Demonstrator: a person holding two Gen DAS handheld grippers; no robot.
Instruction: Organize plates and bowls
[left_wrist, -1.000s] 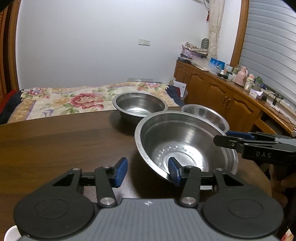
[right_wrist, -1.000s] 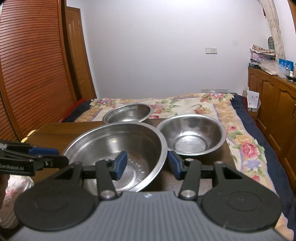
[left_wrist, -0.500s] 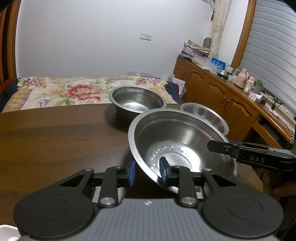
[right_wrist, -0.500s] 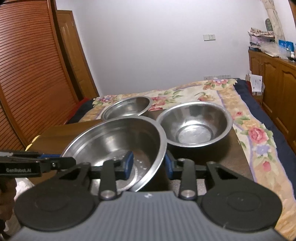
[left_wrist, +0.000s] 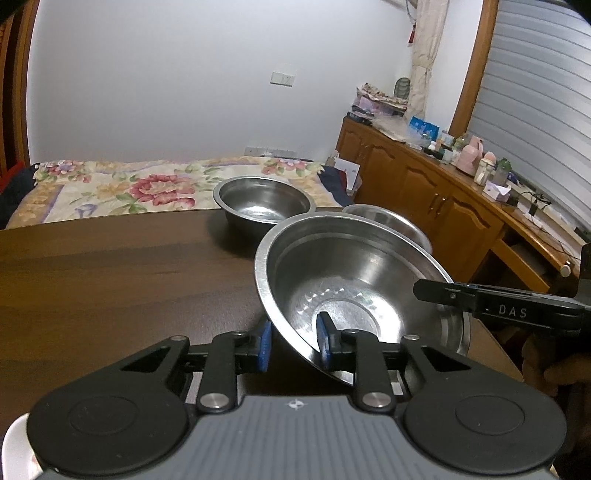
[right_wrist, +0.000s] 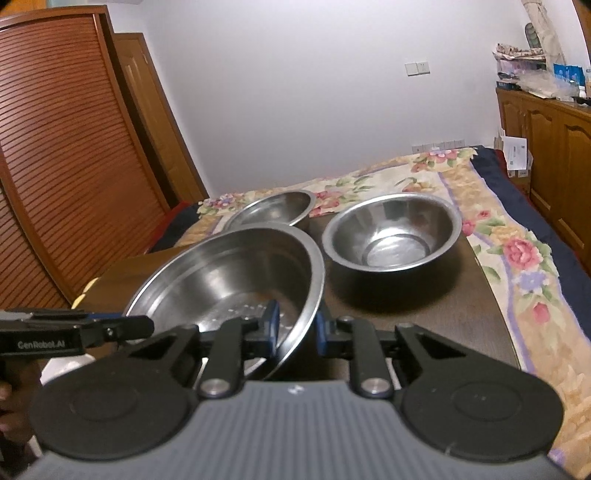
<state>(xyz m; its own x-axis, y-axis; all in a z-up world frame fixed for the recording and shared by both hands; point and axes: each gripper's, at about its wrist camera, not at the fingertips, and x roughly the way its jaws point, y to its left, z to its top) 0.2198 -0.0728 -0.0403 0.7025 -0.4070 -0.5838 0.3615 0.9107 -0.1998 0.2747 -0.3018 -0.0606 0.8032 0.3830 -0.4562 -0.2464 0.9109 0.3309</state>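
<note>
Two claws, left claw and right claw, had just closed on opposite rims of the large steel bowl, sharing its weight; two smaller steel bowls sat beyond them.

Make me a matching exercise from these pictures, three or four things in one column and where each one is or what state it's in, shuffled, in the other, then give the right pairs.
Things:
1. large perforated steel bowl
2. deep steel bowl
3. floral bedspread
4. wooden sideboard

Places or states:
A. beyond the table's far edge
B. tilted, its rim pinched on opposite sides by the left gripper and the right gripper
C. along the wall, its top crowded with small items
D. upright on the dark wooden table, held by nothing

Pairs: 1-B, 2-D, 3-A, 4-C
</note>
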